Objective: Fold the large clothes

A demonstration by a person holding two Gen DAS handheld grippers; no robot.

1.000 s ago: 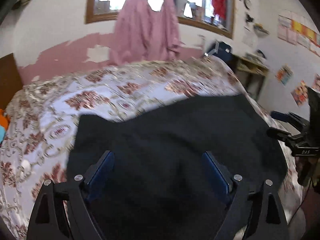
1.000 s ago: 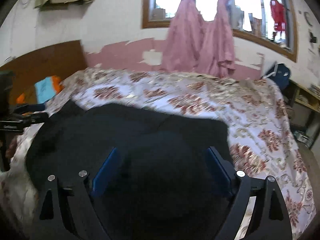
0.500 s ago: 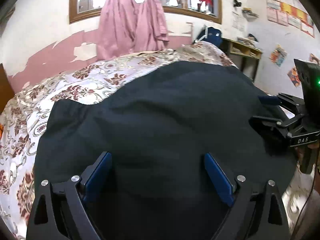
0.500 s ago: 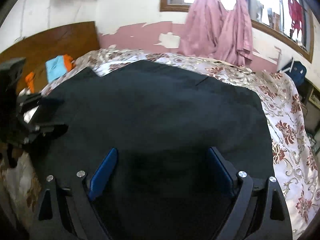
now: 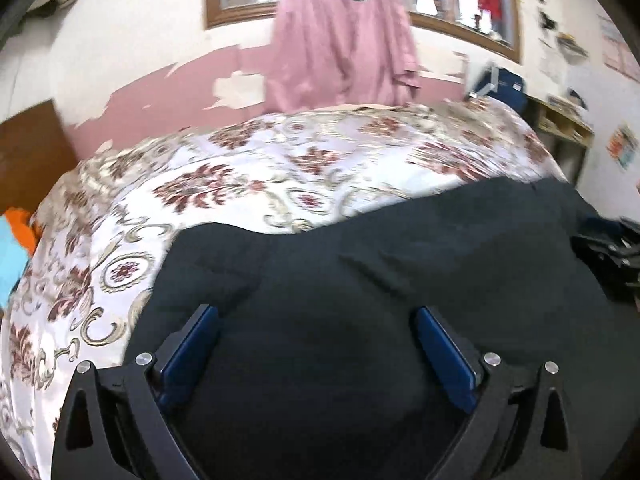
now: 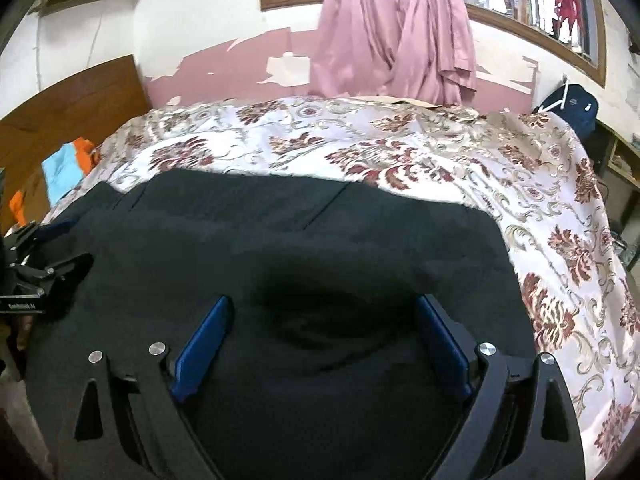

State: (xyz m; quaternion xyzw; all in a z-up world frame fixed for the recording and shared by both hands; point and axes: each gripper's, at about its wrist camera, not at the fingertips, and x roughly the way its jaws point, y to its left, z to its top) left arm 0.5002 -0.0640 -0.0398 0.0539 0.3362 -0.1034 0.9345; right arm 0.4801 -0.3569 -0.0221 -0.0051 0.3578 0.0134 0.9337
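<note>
A large black garment [image 5: 360,280] lies spread over the near part of a bed with a floral bedspread [image 5: 240,184]. My left gripper [image 5: 316,314] hovers over its left part. Its jaws are opening, and only flat cloth shows between the blue pads [image 5: 192,344], which press on nothing. My right gripper [image 6: 323,303] stands open over the same garment [image 6: 280,240], where a shallow dark fold lies between its fingers. At the edge of each wrist view the other gripper shows: the right one [image 5: 608,248] and the left one [image 6: 32,276].
Bare bedspread [image 6: 400,148] stretches beyond the garment to the far wall. A pink curtain [image 6: 392,32] hangs under the window. A wooden headboard [image 6: 72,100] and orange and blue cloth [image 6: 64,168] are at the left. A blue bag [image 6: 572,104] and shelves stand at the right.
Half a second ago the black cloth filled most of both views; now its far edge sits lower and more bedspread shows beyond it. Both grippers have shifted and dipped.
</note>
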